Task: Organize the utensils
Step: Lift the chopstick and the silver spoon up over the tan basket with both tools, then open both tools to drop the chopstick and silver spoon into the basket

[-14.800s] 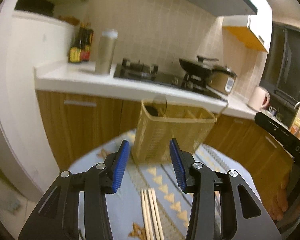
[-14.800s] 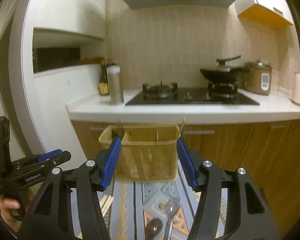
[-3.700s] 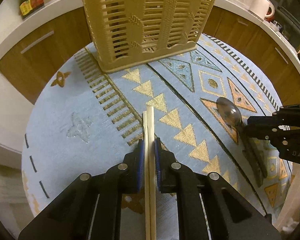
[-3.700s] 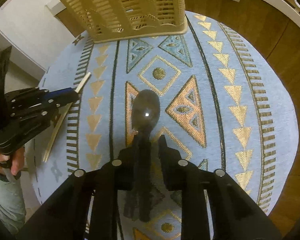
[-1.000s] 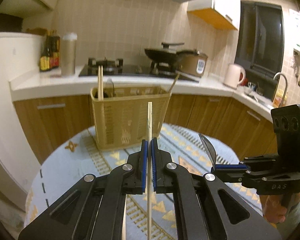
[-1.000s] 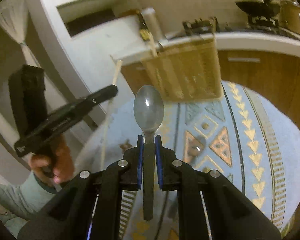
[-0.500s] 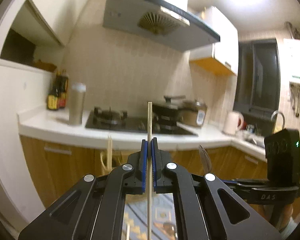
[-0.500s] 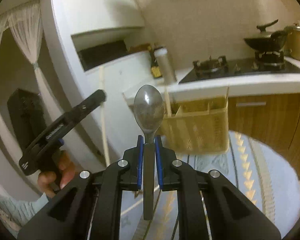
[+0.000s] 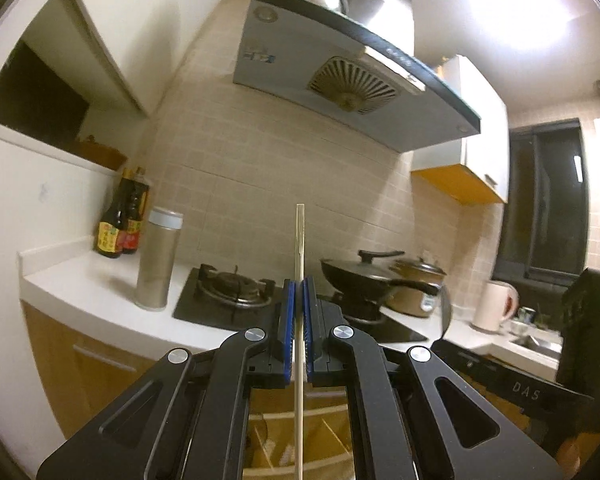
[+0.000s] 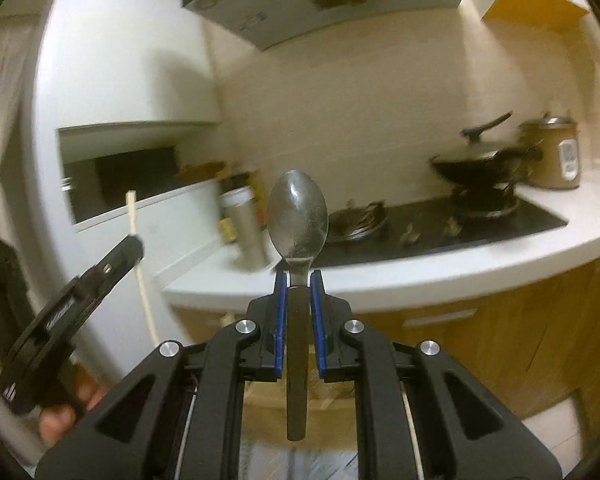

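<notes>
My left gripper [image 9: 299, 286] is shut on a wooden chopstick [image 9: 299, 248] held upright, its lower end hanging over the open top of the beige utensil basket [image 9: 332, 440] seen below between the arms. My right gripper [image 10: 298, 276] is shut on a metal spoon [image 10: 298, 216] with a dark handle, bowl up. The basket [image 10: 260, 412] shows below it too. In the right wrist view the left gripper [image 10: 130, 248] and its chopstick [image 10: 138, 248] are at the left. In the left wrist view the right gripper [image 9: 512, 384] is at the lower right.
A white kitchen counter [image 9: 80, 292] runs behind, with a gas hob [image 9: 236, 300], a lidded black wok [image 9: 364, 276], a rice cooker [image 9: 416, 284], a steel flask [image 9: 158, 260], sauce bottles [image 9: 120, 228] and a kettle [image 9: 496, 306]. A range hood [image 9: 340, 72] hangs above.
Both grippers have lifted and tilted further up, so the basket has dropped to the bottom of both views. The grip on the chopstick and the spoon is unchanged.
</notes>
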A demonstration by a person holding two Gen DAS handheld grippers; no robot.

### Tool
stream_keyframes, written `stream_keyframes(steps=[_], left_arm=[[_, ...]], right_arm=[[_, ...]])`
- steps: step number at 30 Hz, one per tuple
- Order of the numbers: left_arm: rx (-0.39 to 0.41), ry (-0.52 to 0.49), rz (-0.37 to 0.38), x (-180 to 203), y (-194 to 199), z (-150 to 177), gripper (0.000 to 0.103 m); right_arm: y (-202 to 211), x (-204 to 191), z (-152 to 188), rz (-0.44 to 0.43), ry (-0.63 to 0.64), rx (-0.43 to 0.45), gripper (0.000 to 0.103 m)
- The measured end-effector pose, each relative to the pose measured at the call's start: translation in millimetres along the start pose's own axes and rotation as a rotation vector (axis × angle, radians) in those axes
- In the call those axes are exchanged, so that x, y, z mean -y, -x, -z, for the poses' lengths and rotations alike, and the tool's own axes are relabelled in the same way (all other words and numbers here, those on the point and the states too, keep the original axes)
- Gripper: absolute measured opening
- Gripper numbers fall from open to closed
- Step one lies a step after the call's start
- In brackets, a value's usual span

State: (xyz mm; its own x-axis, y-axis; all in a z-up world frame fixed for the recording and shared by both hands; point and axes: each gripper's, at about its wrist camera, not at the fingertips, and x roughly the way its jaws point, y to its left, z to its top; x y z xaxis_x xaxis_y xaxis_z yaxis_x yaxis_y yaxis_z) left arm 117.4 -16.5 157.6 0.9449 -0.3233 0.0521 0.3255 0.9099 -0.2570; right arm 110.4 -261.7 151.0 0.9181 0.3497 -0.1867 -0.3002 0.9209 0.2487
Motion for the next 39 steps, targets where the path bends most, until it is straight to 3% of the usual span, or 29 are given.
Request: stream_keyframes(steps=[8,15,20,28,31,33,36,39], left_arm=[[0.003,0.046,-0.081,3,-54,25,0.002],[0.030,-0.005,-0.151,13,-62,48,0.002],[0.022,-0.052,-0.162,15,-65,61,0.002],[-0.021,-0.015,-0.135,-2,-62,68,0.003],[-0.042,-0.003,-0.113,-6,-55,66,0.015],[-0.034,-0.012,-0.113,-6,-44,62,0.025],[-0.032,-0.027,-0.102,-3,-27,54,0.026],[-0.032,-0.031,-0.084,0,-6,45,0.035]], right_arm=[[-49,25,4,0.104,0.003,0.052,0.010],[-59,39,19,0.169,0.006,0.077,0.010],[-67,39,31,0.179,0.029,0.062,0.010],[-58,36,45,0.173,0.040,0.064,0.010],[-46,35,47,0.146,0.032,0.059,0.023],[-35,32,48,0.148,0.038,0.068,0.046],[-17,29,47,0.148,0.040,0.068,0.046],[2,27,48,0.145,0.025,0.061,0.046]])
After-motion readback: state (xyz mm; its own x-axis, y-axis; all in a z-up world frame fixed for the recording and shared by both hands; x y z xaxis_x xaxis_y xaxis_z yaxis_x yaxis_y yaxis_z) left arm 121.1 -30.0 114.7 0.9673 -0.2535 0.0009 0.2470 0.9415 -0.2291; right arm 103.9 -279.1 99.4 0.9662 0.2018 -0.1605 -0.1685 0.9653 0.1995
